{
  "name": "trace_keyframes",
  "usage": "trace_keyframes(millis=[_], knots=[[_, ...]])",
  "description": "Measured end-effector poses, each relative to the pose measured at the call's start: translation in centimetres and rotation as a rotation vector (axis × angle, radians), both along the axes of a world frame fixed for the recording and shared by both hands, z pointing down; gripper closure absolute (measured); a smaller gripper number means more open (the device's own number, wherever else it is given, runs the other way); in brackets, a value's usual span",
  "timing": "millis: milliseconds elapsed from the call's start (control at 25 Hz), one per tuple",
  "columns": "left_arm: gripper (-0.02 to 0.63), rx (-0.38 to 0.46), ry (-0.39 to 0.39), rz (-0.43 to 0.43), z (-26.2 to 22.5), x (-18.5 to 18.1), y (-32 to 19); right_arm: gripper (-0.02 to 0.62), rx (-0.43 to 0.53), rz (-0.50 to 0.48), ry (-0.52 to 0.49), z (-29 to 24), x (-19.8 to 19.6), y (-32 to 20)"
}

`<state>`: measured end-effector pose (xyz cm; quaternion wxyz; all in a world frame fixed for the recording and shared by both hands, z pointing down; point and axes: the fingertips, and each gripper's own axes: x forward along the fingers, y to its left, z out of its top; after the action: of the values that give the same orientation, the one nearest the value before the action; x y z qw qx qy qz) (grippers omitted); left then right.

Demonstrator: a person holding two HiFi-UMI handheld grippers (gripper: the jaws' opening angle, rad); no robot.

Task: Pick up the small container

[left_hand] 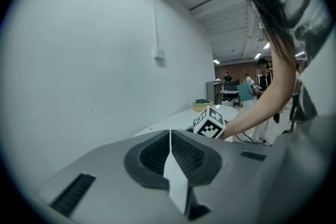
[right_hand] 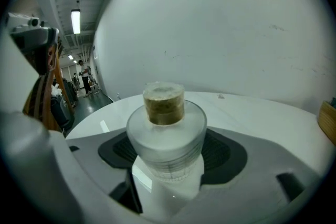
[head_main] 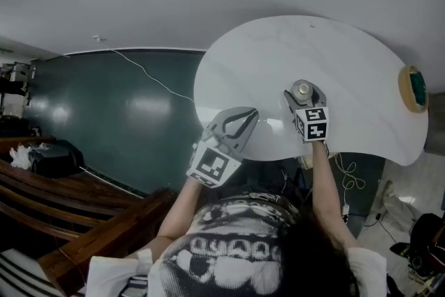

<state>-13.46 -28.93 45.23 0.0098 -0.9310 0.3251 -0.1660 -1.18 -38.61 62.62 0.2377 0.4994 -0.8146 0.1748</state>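
The right claw point(head_main: 303, 97) is clamped on a small container point(head_main: 303, 88), a round pot of frosted clear plastic with a brown cork-like stopper on top. In the right gripper view the 2 jaws of this claw point(right_hand: 167, 157) press against the container's point(right_hand: 166, 128) opposite sides, their dark ribbed pads showing on either side of it, and the stopper stands upright above them. From the head view the container sits over the middle of a white, rounded counter point(head_main: 348, 59). Whether its base touches the counter or hangs just clear cannot be told.

The left claw point(head_main: 252, 114) is at the counter's near edge, left of the right claw and apart from it. In the left gripper view its 2 jaws point(left_hand: 170, 141) are closed flat together with nothing between them. Past them shows the right claw's marker cube point(left_hand: 211, 123), with the person's bare forearm point(left_hand: 262, 107) reaching down to it.

A round tan basket point(head_main: 405, 88) with something green inside rests at the counter's far right edge, well apart from both claws. It also shows in the left gripper view point(left_hand: 201, 106), beyond the cube. A plain white wall point(right_hand: 220, 34) rises behind the counter. A dark green floor point(head_main: 111, 115) lies to the counter's left, with brown wooden benches point(head_main: 62, 198) at the lower left of the head view.
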Motion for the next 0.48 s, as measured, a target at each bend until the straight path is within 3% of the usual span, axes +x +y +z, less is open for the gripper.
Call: trace_keyframes(millis=[480], knots=[[0.595,0.01,0.022,0.036,-0.4,2.2,0.7,0.258,0.088,0.002,-0.064,-8.6,1.1,4.9]])
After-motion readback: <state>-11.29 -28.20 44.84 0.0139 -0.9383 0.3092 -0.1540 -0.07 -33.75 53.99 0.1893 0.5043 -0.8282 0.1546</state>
